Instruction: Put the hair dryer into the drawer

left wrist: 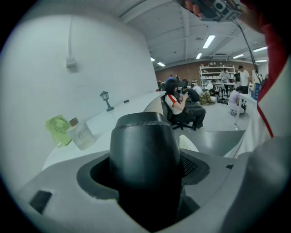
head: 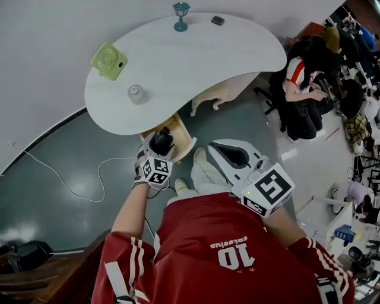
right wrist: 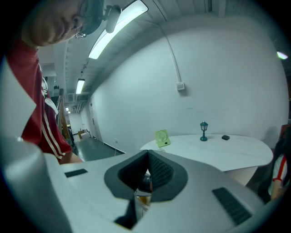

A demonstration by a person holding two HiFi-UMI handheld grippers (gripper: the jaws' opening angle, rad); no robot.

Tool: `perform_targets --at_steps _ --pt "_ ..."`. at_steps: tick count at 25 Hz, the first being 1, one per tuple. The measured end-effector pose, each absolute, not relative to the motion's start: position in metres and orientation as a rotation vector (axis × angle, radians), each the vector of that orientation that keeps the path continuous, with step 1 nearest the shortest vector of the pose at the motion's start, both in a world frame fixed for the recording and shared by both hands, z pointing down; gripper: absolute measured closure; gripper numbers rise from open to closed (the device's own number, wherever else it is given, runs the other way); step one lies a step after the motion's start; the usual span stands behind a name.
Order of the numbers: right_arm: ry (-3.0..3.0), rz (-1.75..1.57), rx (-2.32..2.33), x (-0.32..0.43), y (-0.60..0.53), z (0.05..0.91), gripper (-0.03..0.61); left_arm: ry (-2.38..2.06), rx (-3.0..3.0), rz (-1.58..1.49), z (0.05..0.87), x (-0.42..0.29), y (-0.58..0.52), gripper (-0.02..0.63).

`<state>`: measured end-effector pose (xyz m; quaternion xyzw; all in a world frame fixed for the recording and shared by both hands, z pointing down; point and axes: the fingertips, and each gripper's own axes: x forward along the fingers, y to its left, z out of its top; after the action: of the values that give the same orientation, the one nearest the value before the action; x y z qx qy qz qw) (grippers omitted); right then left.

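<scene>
My left gripper (head: 158, 152) is shut on the black hair dryer (head: 161, 141), which I hold upright over the near left corner of the open light-wood drawer (head: 187, 139) under the white table (head: 196, 59). In the left gripper view the hair dryer's dark barrel (left wrist: 145, 154) fills the space between the jaws. My right gripper (head: 233, 155) hangs to the right of the drawer, above the person's legs. Its jaws are shut with nothing held, and in its own view the right gripper (right wrist: 146, 178) points toward the table.
On the table stand a green fan (head: 109, 60), a clear jar (head: 136, 94), a small teal lamp (head: 180, 16) and a little black object (head: 218, 20). A white cable (head: 71, 190) trails on the floor at left. A seated person (head: 301, 89) is at the right.
</scene>
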<state>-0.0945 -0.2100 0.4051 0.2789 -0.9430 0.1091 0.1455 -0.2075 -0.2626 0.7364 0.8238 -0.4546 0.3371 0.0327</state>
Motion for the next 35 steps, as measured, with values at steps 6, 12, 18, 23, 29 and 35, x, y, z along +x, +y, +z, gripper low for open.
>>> perform_targets --at_steps 6,12,18,23,29,35 --pt "-2.715 0.355 0.764 -0.09 -0.232 0.424 0.573 -1.288 2.644 1.288 0.767 -0.191 -0.28 0.233" --pt "-2.693 0.383 0.747 -0.08 -0.246 0.437 0.572 -1.2 2.708 1.512 0.791 -0.179 -0.292 0.233" --pt "-2.671 0.401 0.732 -0.074 -0.256 0.448 0.573 -1.185 2.695 1.705 0.816 -0.186 -0.308 0.235" --pt "-2.651 0.419 0.73 -0.067 -0.26 0.456 0.572 -1.168 2.704 1.775 0.83 -0.181 -0.313 0.235" --pt "-2.644 0.437 0.725 -0.065 -0.26 0.46 0.572 -1.137 2.704 1.771 0.834 -0.177 -0.315 0.233" --pt "-2.651 0.452 0.702 -0.07 -0.261 0.457 0.572 -0.926 2.677 1.752 0.852 -0.177 -0.294 0.231"
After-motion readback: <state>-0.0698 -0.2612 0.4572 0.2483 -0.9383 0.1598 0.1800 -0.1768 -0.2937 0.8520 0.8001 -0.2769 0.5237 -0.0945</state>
